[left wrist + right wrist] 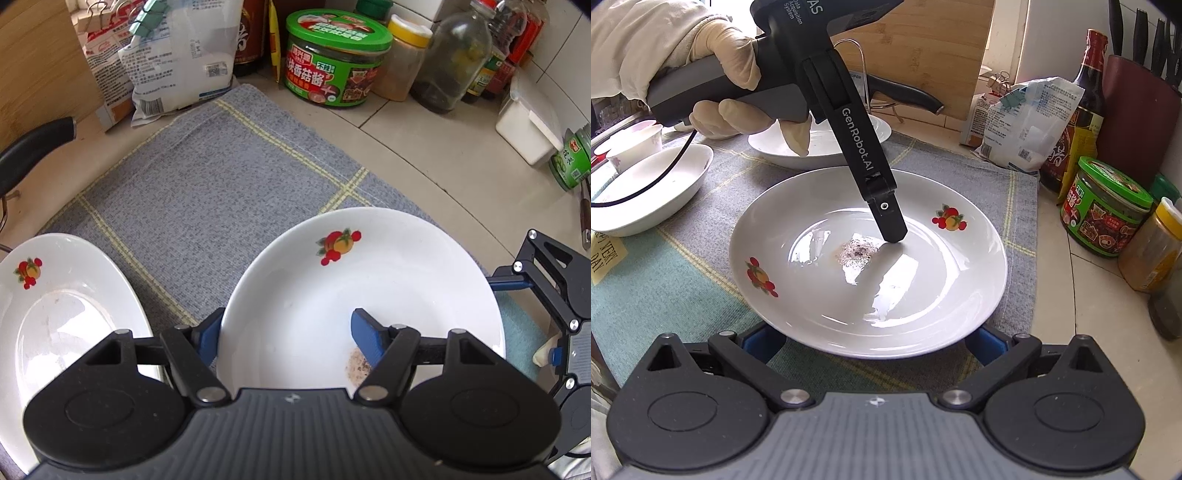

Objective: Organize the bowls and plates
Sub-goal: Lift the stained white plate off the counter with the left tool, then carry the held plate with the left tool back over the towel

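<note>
1. Plate (923, 295) with fruit prints: in the middle of the grey checked cloth (207, 177), with a second plate (55, 314) to its left and a white bowl (653, 184) well apart on the far side.
2. Left gripper (286, 332), held by a gloved hand (713, 74): straddling the plate's rim, one finger outside and the other inside, with its tip down on the plate floor beside a speckled smear (857, 253). Cannot tell whether the pads actually pinch the sloped wall or merely bracket it.
3. Right gripper (873, 339): jaws wide apart, fingers tucked low at the near rim, one to each side, clamped on nothing.
4. Likely handling: stiff, glazed ceramic, so hard, smooth and slippery under rubber pads. Moderately heavy for a rim pinch, and prone to swing down if held from one edge only. Breakable if dropped or knocked against the other dishes.
5. Best hold, by this reading: on the sloped wall just inside the rim, one pad under and one over, squeezing firmly. Better still with support at the opposite edge from the second gripper.
6. Worth avoiding: the wet-looking, shiny centre and the smear, both poor footing for a pad.
7. Also worth minding: the jars (1108, 210) and bottles crowded near the cloth's far side when carrying the plate across.
</note>
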A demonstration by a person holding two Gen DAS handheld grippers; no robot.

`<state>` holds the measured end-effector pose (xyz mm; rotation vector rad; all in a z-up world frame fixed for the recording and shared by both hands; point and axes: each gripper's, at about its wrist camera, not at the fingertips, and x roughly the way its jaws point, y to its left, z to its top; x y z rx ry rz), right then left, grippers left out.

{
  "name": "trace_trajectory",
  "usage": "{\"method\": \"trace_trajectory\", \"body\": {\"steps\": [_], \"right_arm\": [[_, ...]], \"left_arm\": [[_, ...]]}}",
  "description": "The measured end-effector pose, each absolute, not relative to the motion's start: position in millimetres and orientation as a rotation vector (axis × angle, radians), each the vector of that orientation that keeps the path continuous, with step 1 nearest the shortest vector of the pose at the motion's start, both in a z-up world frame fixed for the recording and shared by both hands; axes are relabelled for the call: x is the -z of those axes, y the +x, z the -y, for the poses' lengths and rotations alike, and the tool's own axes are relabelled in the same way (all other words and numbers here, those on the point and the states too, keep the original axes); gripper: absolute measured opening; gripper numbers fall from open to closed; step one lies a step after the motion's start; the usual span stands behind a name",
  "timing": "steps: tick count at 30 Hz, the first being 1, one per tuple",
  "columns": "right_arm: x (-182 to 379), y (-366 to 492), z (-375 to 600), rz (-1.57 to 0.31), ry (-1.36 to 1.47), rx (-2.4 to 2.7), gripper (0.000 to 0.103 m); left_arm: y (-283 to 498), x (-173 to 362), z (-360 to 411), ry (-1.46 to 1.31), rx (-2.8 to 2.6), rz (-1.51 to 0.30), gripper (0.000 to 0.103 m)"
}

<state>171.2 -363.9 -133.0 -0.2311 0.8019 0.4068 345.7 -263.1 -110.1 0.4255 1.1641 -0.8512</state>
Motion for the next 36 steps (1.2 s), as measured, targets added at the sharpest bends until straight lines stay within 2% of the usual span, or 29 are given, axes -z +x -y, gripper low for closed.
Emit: {"method": "trace_trajectory", "body": {"steps": [12, 25, 36], "right_arm": [[135.2, 170.5, 371.6, -0.829, -0.199, -0.406, 0.103], [137.2, 167.8, 373.1, -0.860, -0.196, -0.394, 0.103], [130.7, 139.5, 348.4, -0.894, -0.188, -0.208, 0.103]], "left_arm": [[334.9, 101.6, 256.8, 0.409, 0.842, -1.135, 0.086], [299.9, 50.4, 218.3, 0.261, 0.728, -1.021, 0.086], [242.6, 33.5, 139.0, 0.210, 0.563, -0.883, 0.088]]}}
